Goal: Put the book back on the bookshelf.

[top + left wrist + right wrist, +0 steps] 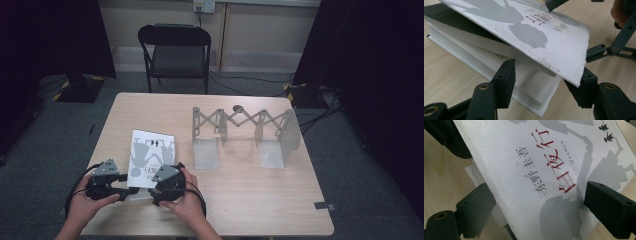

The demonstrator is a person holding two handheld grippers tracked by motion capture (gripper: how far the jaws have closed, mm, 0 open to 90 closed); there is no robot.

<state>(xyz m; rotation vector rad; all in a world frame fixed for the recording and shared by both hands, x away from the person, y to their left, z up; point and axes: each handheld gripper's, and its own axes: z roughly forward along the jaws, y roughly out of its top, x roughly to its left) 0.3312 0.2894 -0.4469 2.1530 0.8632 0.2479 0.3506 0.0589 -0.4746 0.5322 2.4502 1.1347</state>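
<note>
A white book [150,150] with grey figures and red lettering lies at the table's near left. Both hands hold grippers at its near edge. My left gripper [131,191] points at the near left corner. In its own view the left gripper [547,71] stands open astride that corner, and the front cover [536,32] is raised off the pages, its corner touching one jaw. My right gripper [154,191] comes in from the right. In its view the right gripper [539,190] is open with the cover [524,157] between its jaws, one jaw under it and one over it.
An expanding metal book rack [242,127] with upright plates stands at the middle and right of the wooden table [250,200]. A black folding chair [175,50] sits behind the table's far edge. A bit of tape [325,205] lies at the near right edge.
</note>
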